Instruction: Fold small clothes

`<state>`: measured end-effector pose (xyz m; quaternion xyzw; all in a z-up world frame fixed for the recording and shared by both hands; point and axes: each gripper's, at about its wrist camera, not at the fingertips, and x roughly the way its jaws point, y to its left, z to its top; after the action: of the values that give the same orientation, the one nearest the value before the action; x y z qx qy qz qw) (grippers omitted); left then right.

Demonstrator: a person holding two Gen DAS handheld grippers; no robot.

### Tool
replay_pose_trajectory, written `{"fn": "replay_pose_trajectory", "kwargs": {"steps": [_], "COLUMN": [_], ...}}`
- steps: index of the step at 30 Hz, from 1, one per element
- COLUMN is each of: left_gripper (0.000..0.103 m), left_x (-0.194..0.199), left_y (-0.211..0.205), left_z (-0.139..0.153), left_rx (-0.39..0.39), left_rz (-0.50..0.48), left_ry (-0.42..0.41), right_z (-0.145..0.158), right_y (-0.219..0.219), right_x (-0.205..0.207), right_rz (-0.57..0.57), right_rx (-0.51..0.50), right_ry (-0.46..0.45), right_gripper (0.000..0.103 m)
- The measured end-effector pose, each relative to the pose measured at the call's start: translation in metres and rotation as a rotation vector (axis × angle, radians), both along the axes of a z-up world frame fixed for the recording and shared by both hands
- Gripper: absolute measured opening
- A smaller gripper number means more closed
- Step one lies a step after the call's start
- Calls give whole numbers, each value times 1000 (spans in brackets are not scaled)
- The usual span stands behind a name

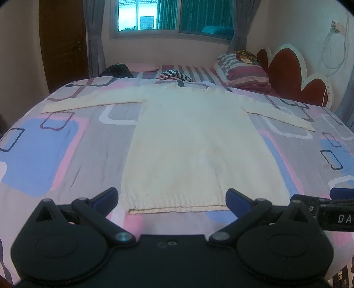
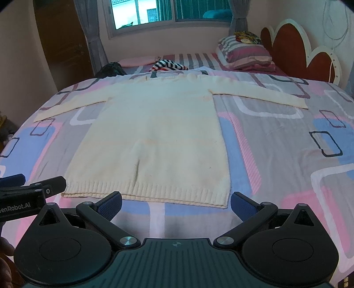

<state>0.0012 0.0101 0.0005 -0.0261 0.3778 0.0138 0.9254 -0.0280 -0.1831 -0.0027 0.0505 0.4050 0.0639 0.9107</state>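
While the cream knit sweater lies flat on the bedspread, face up or down not clear, both sleeves are stretched out sideways and its ribbed hem is nearest the cameras. One sweater only, spread at the middle of the bed.

Left gripper: jaws spread wide, blue pads apart, holding nothing; it hovers just short of the hem, contact with cloth not evident. Right gripper: jaws likewise spread wide, empty, just short of the hem's right half. Each wrist view catches the other tool at its edge, so the two sit side by side. Grippers counted: two.

Bedspread pattern: grey, pink, blue, with rounded rectangles. Beyond the collar, one striped garment lies crumpled, and one dark bundle sits near the far left edge. One stack of striped pillows rests against the red scalloped headboard. One window with grey curtains on the far wall; one brown door at left
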Motion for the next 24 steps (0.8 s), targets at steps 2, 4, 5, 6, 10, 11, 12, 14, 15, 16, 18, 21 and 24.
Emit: {"fn": "replay_pose_trajectory", "kwargs": {"steps": [2, 4, 5, 6, 10, 11, 12, 14, 15, 16, 18, 21, 24], "left_gripper": [103, 103, 103, 103, 103, 103, 103, 103, 103, 103, 103, 103, 103], "left_x": [0, 0, 0, 0, 2, 2, 2, 3, 3, 3, 3, 3, 3], "left_y": [0, 0, 0, 0, -1, -1, 0, 1, 1, 1, 2, 2, 3], "left_z": [0, 0, 1, 1, 0, 0, 0, -1, -1, -1, -1, -1, -1], "left_rx": [0, 2, 2, 0, 2, 2, 1, 1, 2, 1, 0, 1, 1], "left_rz": [-1, 0, 0, 0, -3, -3, -3, -6, -6, -6, -6, -8, -8], "left_ry": [1, 0, 0, 0, -2, -3, -5, -4, -4, -3, -4, -2, -2], "right_z": [0, -1, -1, -1, 0, 0, 0, 0, 0, 1, 1, 1, 2], "right_y": [0, 0, 0, 0, 0, 0, 0, 0, 0, 0, 0, 0, -1], "right_x": [0, 0, 0, 0, -1, -1, -1, -1, -1, -1, -1, -2, -2], "right_rz": [1, 2, 2, 1, -1, -1, -2, -3, -4, -4, -4, -4, -3], "right_rx": [1, 2, 1, 1, 2, 1, 1, 0, 0, 1, 0, -1, 0], "right_ry": [1, 0, 0, 0, -2, -2, -3, -3, -3, -3, -2, -4, -3], "right_gripper": [103, 103, 103, 103, 103, 103, 103, 103, 103, 103, 103, 103, 103]}}
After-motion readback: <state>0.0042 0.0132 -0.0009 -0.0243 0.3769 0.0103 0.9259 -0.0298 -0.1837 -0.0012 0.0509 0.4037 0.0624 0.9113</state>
